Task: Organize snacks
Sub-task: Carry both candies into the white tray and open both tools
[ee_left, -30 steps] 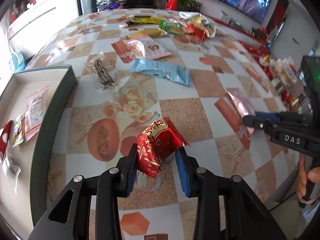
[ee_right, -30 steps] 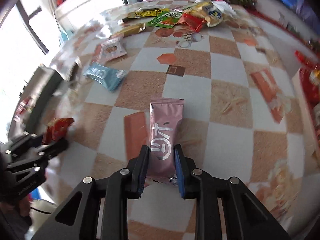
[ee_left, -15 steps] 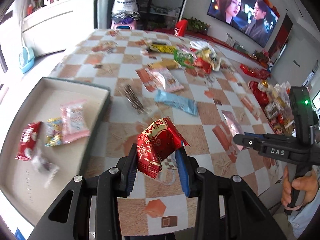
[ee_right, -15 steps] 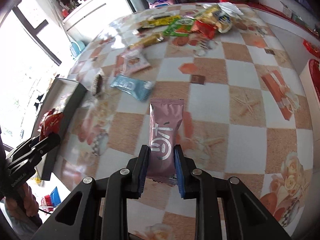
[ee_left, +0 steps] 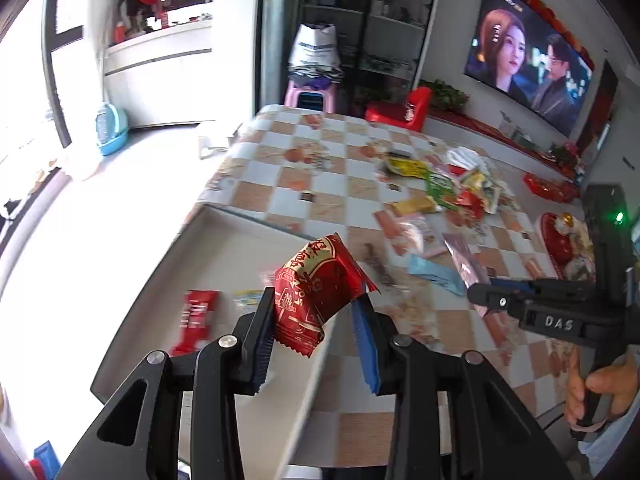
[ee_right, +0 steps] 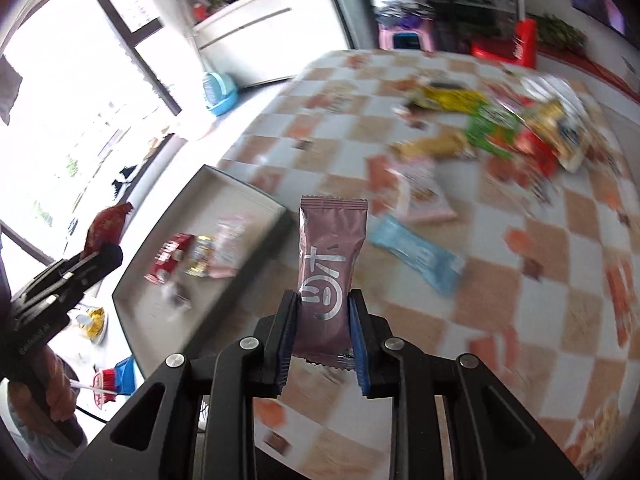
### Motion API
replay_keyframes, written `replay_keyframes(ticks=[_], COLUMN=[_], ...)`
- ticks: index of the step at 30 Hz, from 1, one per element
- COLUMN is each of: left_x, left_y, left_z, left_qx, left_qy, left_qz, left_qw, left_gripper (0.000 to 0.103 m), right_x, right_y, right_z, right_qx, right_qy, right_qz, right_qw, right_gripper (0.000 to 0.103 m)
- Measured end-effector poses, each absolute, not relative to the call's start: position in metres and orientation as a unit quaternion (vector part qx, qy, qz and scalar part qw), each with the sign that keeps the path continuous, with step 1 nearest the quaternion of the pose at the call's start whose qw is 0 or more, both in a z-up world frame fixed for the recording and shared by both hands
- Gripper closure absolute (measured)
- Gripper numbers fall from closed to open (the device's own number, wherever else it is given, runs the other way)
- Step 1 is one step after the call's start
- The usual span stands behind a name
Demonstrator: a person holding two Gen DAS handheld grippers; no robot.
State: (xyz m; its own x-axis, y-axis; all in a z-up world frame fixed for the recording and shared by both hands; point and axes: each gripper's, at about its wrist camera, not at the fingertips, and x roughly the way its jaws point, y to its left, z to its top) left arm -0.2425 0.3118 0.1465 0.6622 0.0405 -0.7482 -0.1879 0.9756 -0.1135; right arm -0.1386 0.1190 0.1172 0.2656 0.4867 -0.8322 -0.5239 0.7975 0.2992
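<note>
My left gripper (ee_left: 314,334) is shut on a red snack packet (ee_left: 316,286) and holds it in the air above the near right part of the white tray (ee_left: 224,240). The tray lies on the table's left end and holds a red bar (ee_left: 195,320) and other packets. My right gripper (ee_right: 322,334) is shut on a mauve snack packet (ee_right: 330,264), upright, above the table right of the tray (ee_right: 208,184). The left gripper and its red packet (ee_right: 105,226) show at the left of the right wrist view.
The checkered table (ee_left: 340,184) carries a light blue packet (ee_right: 416,254), a pink packet (ee_right: 420,192), and a pile of yellow, green and red packets (ee_right: 516,128) at the far end. A red dish of sweets (ee_left: 564,240) stands at the right. The table edge runs just left of the tray.
Both grippers have risen and swung left toward the tray, each keeping its packet. The left gripper now hangs over the tray instead of the table's middle.
</note>
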Motion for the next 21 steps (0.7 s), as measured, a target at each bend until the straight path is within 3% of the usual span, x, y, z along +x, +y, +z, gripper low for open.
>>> replay_keyframes(ticks=[21], left_x=[-0.231], left_y=[0.383], left_z=[0.067], left_qx=[-0.126], left_qy=[0.467], left_qz=[0.131], left_qw=[0.865], left_gripper=[0.063], right_x=[-0.13], right_y=[0.268], right_z=[0.07], right_qx=[-0.059], right_qy=[0.547], right_qz=[0.401], right_qw=[0.733], right_gripper=[0.076])
